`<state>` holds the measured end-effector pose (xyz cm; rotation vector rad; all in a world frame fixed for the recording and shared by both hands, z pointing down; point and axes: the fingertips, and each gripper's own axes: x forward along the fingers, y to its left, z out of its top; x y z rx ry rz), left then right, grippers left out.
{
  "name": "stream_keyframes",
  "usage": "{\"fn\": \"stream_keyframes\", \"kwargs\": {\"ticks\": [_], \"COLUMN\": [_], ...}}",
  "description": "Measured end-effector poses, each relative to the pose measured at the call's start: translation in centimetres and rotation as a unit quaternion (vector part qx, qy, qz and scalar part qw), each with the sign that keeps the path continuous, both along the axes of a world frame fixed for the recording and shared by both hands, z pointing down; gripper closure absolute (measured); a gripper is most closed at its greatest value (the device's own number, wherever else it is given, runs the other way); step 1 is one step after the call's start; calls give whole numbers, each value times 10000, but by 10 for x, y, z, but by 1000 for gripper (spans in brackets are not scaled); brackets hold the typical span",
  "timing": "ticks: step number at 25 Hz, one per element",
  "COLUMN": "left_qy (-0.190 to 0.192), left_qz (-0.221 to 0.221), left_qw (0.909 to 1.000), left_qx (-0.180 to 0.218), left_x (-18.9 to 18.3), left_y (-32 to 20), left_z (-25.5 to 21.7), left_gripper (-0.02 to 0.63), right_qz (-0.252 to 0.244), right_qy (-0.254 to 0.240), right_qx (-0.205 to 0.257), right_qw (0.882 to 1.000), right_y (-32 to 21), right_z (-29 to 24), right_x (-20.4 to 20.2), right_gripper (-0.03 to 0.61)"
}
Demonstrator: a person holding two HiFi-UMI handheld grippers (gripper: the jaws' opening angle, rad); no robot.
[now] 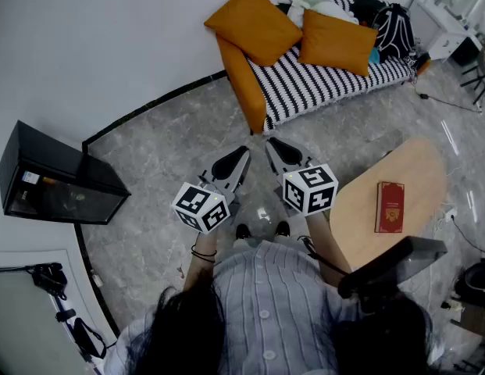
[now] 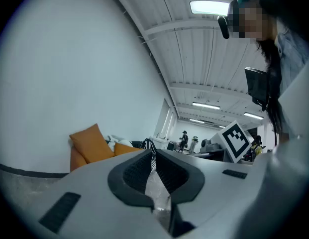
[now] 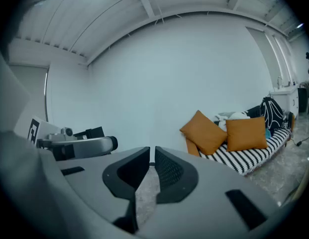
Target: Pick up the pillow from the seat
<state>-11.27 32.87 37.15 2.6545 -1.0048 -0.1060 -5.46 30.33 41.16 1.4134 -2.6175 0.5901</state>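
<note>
Two orange pillows lie on a low seat with a black-and-white striped cover (image 1: 336, 84) against the far wall: one (image 1: 254, 22) at the left end, another (image 1: 337, 42) to its right. The right gripper view shows the left pillow (image 3: 205, 132), the second pillow (image 3: 246, 133) and the striped seat (image 3: 249, 157). The left gripper view shows a pillow (image 2: 92, 143) far off. My left gripper (image 1: 240, 153) and right gripper (image 1: 272, 144) are held side by side over the floor, well short of the seat. Both are shut and hold nothing.
A black cabinet (image 1: 55, 182) stands by the wall at left. At right, a round wooden table (image 1: 390, 198) carries a red book (image 1: 390, 207). A black-and-white bag (image 1: 392, 28) and light clothes (image 1: 320, 8) lie on the seat's far end. Grey marble floor (image 1: 172, 147) lies between me and the seat.
</note>
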Motion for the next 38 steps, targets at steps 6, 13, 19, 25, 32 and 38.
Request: {"fn": "stream_keyframes", "kwargs": {"ticks": [6, 13, 19, 25, 32, 38], "left_qy": [-42, -140, -113, 9, -42, -73], "left_qz": [-48, -11, -60, -189, -238, -338], "left_qw": [10000, 9998, 9998, 9997, 9995, 9990], "left_qx": [3, -130, -118, -135, -223, -269], "left_x": [12, 28, 50, 74, 87, 81], "left_y": [0, -2, -9, -9, -6, -23], "left_z": [3, 7, 7, 12, 21, 24], "left_gripper": [601, 601, 601, 601, 601, 601], "right_qz": [15, -43, -143, -276, -329, -331], "right_qy": [-58, -4, 12, 53, -23, -72], "right_qx": [34, 81, 88, 46, -52, -122], "right_qw": [10000, 10000, 9999, 9996, 9994, 9994], "right_y": [2, -2, -8, -8, -10, -24], "right_z": [2, -1, -1, 8, 19, 25], "right_x": [14, 29, 50, 73, 87, 90], "right_gripper": [534, 534, 534, 534, 534, 534]}}
